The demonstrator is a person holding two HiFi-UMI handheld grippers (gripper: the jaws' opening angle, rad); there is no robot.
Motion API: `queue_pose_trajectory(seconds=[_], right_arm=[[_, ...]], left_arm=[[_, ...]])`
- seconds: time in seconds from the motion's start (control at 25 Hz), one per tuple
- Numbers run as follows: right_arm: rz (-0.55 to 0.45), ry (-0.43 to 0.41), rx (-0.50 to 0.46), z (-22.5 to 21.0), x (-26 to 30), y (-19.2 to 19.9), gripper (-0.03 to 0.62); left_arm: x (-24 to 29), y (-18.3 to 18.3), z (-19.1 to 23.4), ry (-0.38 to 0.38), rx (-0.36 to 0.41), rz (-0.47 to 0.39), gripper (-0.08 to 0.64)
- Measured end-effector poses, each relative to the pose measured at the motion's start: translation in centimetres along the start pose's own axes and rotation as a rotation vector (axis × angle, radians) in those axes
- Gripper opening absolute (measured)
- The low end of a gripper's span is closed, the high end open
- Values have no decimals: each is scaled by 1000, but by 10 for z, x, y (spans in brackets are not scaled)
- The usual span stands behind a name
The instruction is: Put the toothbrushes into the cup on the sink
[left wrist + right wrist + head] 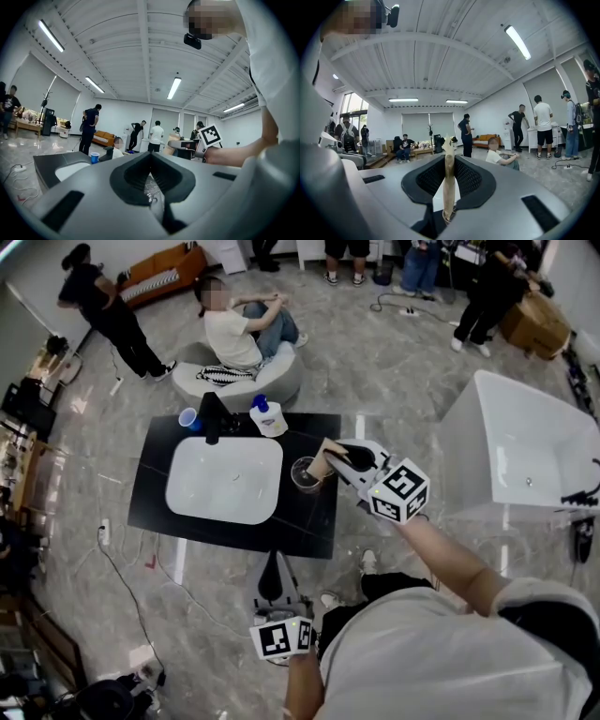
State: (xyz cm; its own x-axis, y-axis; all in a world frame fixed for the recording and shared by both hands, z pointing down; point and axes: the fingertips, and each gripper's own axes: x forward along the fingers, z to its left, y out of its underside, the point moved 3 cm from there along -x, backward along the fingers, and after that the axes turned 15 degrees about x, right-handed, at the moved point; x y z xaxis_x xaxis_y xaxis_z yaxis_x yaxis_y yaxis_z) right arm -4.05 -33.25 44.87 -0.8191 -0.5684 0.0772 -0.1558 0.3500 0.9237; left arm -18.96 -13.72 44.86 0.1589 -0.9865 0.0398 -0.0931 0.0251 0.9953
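Centre: cup (300, 479) rim partly covered by wrapped toothbrush (324, 457) | right edge: bathtub (469, 451) cut off | left gripper (151, 169): clear crinkled item (148, 188) between jaws, unidentifiable

Strip lights (517, 42) are shining from a white ceiling (440, 61); an orange sofa (159, 273) and white bathtub (525, 451) are standing on grey marble floor (394, 362).

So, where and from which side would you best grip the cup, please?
Probably its side wall, from the right: the cup stands upright near the counter's right edge, with the basin close on its left.
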Motion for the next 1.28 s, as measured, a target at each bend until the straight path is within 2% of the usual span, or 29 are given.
queue_pose_trajectory(seconds=[1.28], right_arm=[[103,7,114,-50,47,52,78]], left_arm=[[3,7,7,-83,1,69,3]])
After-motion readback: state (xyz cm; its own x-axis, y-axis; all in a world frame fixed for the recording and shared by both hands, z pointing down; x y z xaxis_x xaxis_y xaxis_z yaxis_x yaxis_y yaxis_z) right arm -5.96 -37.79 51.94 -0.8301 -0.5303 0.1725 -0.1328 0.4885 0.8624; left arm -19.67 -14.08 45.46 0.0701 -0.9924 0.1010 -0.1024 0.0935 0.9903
